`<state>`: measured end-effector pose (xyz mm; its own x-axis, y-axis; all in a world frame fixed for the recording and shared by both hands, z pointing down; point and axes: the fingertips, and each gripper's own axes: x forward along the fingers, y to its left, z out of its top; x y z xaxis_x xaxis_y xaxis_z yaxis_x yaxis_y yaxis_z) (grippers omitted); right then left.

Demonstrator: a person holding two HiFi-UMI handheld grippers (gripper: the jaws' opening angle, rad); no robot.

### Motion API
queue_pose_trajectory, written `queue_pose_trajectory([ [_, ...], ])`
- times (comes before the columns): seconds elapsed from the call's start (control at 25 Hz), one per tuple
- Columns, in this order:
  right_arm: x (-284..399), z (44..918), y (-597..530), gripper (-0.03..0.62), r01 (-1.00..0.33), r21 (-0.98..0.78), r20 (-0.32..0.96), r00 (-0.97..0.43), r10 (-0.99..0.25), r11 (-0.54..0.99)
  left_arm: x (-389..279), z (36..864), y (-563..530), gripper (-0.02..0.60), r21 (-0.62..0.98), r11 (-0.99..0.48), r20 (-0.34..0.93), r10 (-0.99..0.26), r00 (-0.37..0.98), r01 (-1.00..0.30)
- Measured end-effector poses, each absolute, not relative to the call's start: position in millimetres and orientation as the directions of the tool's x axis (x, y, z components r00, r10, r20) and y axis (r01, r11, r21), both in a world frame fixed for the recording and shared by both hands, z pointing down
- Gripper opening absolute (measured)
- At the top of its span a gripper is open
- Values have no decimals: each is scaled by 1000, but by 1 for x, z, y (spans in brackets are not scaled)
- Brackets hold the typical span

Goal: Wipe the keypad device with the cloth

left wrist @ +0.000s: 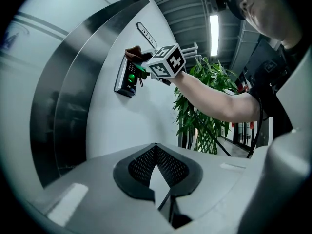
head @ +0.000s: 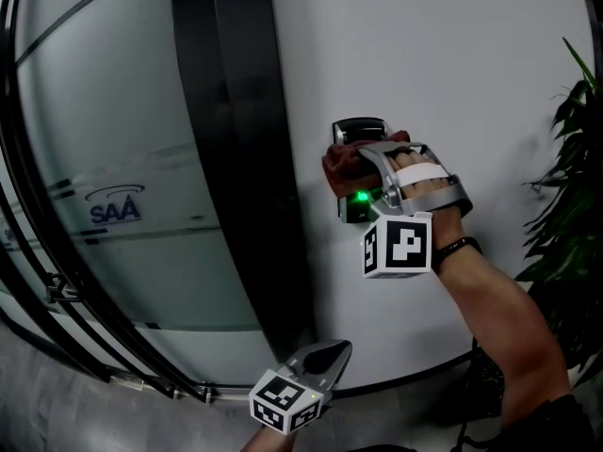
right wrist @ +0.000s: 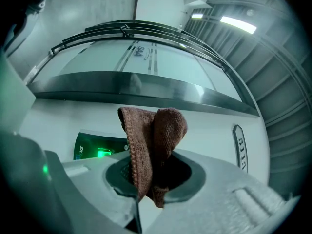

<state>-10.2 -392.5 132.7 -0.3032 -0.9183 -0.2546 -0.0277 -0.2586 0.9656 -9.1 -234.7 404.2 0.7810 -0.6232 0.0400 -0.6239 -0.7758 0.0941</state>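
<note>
Cloth of brown knitted weave [right wrist: 153, 140] is pinched in the jaws of your right gripper [right wrist: 146, 182]. It is folded into two upright lobes that stand up past the jaw tips, with a short end hanging below them.

In the head view, just toward 1 o'clock from centre, the bunched cloth [head: 344, 163] is pressed against the left side of the black wall-mounted keypad device [head: 359, 128]. That device is a narrow upright box on the white wall [head: 443, 55], and a green light glows near its lower end, beside your right gripper [head: 369, 163]. From the right gripper view, the device's lit face [right wrist: 97, 147] sits at 9 o'clock of the cloth, just beyond the jaws.

Your left gripper [head: 325, 358] hangs low at 6 o'clock, well apart from the device, and its jaws [left wrist: 156, 174] are pressed together at the tips.

A dark metal door post [head: 236, 139] runs down at 11 o'clock. A leafy green plant [head: 575, 186] stands at 3 o'clock.
</note>
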Motion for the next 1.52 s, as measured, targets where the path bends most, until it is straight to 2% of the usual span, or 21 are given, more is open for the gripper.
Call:
queue_pose_trajectory([
  [0.56, -4, 166, -392, 55, -64, 973, -229, -306, -924, -220, -9, 411, -233, 17, 105, -774, 55, -622, 781, -624],
  [1.52, -3, 225, -395, 54, -38, 990, -141, -303, -943, -136, -12, 413, -234, 17, 113, -768, 57, -629, 775, -631],
])
